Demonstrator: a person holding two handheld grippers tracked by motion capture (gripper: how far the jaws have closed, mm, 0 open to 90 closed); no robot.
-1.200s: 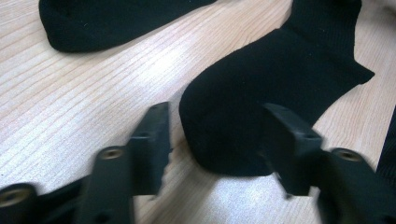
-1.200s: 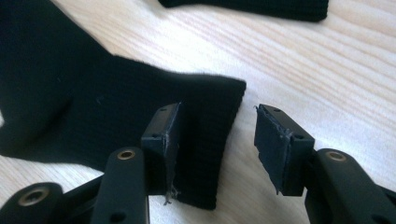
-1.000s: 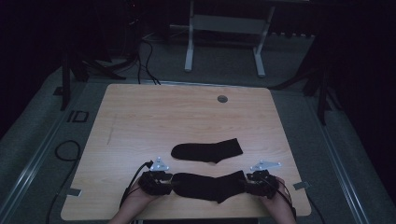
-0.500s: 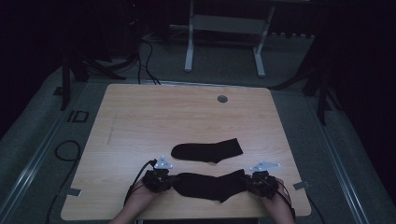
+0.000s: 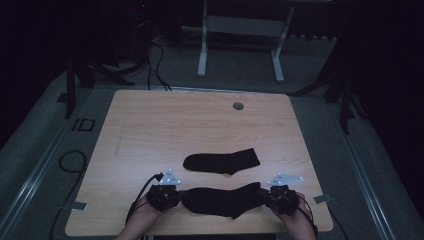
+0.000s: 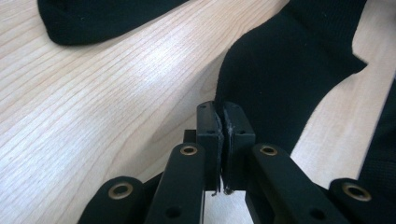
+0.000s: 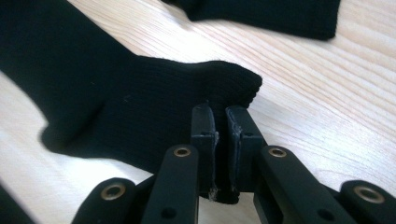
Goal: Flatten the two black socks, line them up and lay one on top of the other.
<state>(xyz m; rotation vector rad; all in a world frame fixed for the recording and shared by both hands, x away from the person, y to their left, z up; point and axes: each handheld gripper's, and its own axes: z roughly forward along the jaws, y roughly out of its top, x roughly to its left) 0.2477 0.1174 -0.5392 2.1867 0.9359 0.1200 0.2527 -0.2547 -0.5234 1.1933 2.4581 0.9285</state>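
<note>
I am holding the near sock (image 5: 222, 200), the black one lying along the bottom edge of the table (image 5: 150, 130) in the lower middle of the high view, by both of its ends. My left gripper (image 5: 172, 196) is sitting at the lower left of that view, at the sock's left end, and my right gripper (image 5: 267, 195) is sitting at the lower right, at its right end.

In the left gripper view my jaws are clamping together at the bottom centre of the frame, with a thin edge of the near sock (image 6: 280, 79) pinched between the pads; the rest of the fabric is spreading up toward the upper right. My right jaws have just been closing, and in the right gripper view they are gripping the ribbed edge of the near sock (image 7: 140, 102), a fold of it running down between the pads at the bottom centre, while the body of the sock is filling the left half of the frame.

The far sock (image 5: 222, 161) is lying flat just above the held one in the high view, apart from it.
</note>
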